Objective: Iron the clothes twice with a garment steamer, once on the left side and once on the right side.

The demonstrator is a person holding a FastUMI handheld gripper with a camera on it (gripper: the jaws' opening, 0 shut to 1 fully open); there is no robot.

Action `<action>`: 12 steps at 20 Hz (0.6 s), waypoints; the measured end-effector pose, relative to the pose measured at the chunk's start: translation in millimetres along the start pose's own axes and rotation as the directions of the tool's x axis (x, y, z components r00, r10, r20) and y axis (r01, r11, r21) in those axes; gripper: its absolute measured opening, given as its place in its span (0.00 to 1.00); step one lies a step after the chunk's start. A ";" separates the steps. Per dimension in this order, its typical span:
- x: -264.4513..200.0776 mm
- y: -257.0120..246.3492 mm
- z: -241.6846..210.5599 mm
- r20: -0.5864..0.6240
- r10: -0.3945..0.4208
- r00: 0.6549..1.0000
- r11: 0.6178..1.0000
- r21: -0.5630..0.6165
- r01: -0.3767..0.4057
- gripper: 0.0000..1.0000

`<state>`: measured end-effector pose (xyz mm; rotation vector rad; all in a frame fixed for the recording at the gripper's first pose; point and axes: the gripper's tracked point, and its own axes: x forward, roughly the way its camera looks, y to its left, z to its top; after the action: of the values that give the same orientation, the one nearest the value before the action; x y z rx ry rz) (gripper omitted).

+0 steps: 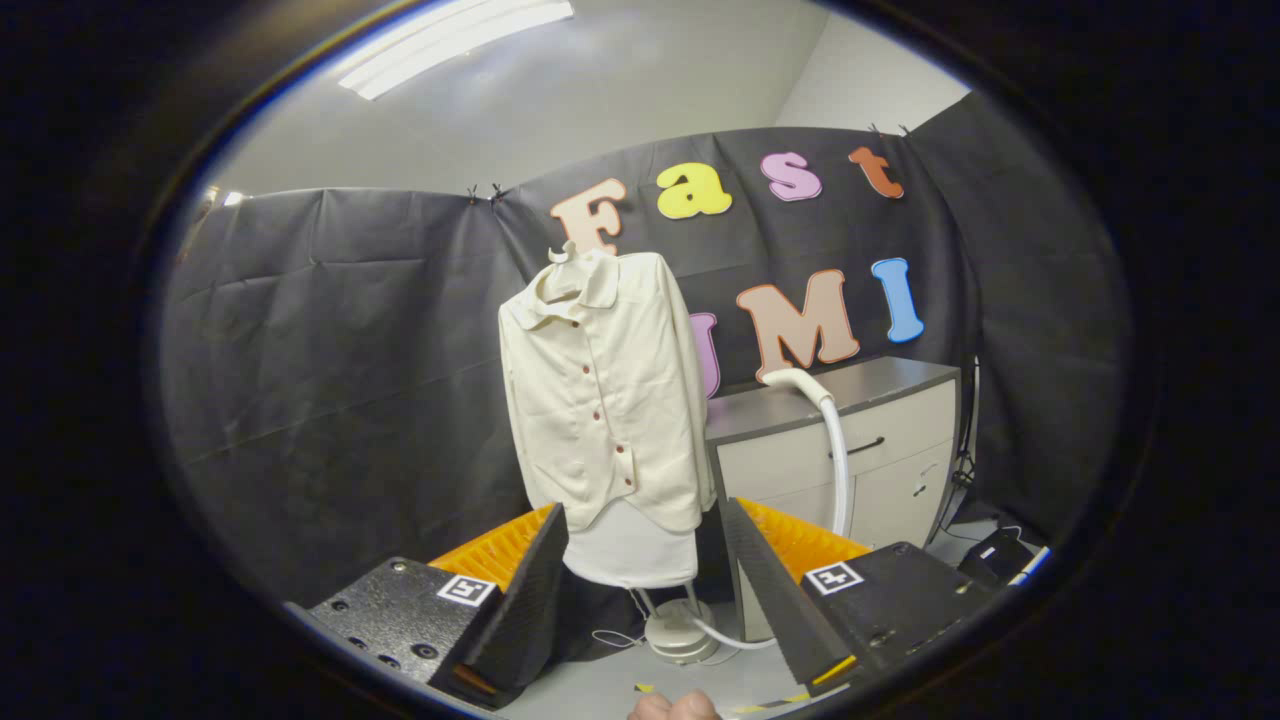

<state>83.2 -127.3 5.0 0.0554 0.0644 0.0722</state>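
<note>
Gripper view: the gripper [640, 565] has its two fingers spread wide, holding nothing. Beyond them hangs one cream shirt [603, 385] on a stand. One white steamer hose [836, 450] curves beside one grey cabinet [880, 440].

- Cabinet [850, 450]: grey top, pale drawer fronts, dark handle; stands at right against the far wall.
- Ceiling light [455, 40]: lit strip, far upper left.
- Dark box [995, 555]: on floor, right of cabinet.
</note>
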 end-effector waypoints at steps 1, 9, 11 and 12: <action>5.0 -4.1 0.4 -0.001 -0.002 1.000 1.000 0.003 0.002 0.97; 73.3 -28.2 3.9 -0.001 -0.049 0.999 0.999 -0.018 0.049 0.97; 94.6 -36.1 7.2 0.004 -0.073 0.997 0.997 -0.028 0.073 0.97; 105.3 -39.6 7.5 0.008 -0.085 0.996 0.996 -0.025 0.085 0.97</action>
<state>191.3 -159.3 3.6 0.0278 0.0593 -0.0118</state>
